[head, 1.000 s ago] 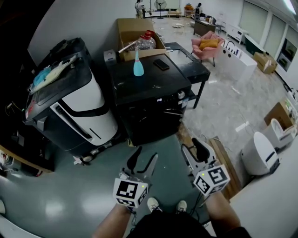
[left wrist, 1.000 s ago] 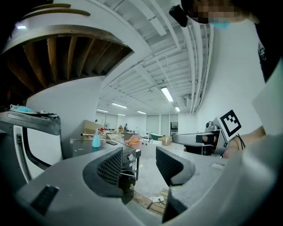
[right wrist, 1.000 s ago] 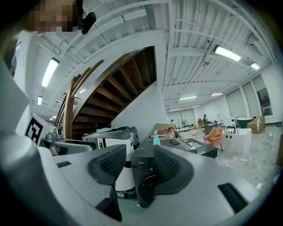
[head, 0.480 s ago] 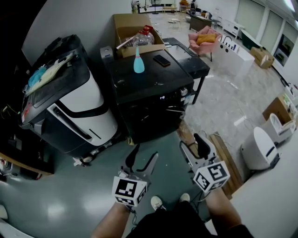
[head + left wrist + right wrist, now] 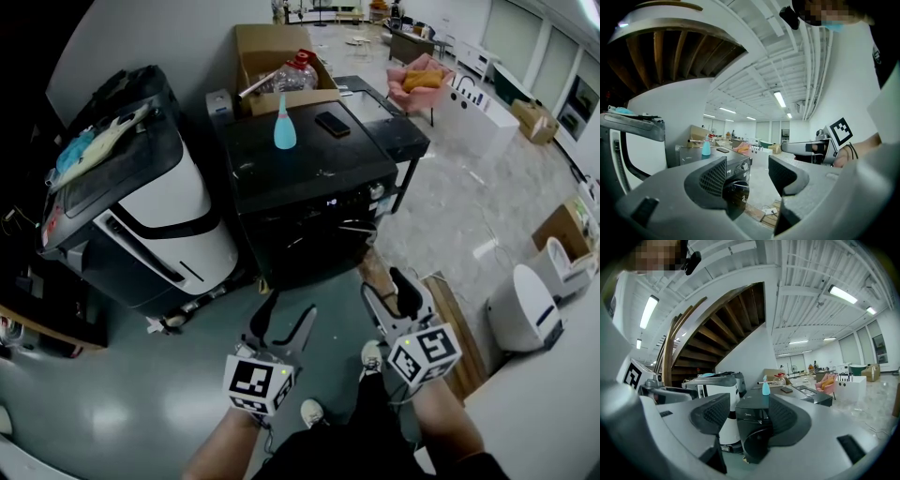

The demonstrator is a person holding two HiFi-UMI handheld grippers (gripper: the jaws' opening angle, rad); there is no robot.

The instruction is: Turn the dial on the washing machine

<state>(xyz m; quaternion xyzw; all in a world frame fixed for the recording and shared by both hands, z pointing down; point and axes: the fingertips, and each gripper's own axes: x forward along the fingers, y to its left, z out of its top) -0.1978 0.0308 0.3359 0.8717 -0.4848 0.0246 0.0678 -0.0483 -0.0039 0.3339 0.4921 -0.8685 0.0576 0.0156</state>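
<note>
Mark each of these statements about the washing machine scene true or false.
1. A light blue spray bottle stands upright on top of the black front-loading washing machine. True.
2. The left gripper is shut on the machine's dial. False: its jaws stand apart, have just been opening, hold nothing, and are short of the dial.
3. The brown cardboard box sits in front of the machine. False: it stands behind it.
4. The right gripper is open and empty. True; its jaws have just been opening.
</note>
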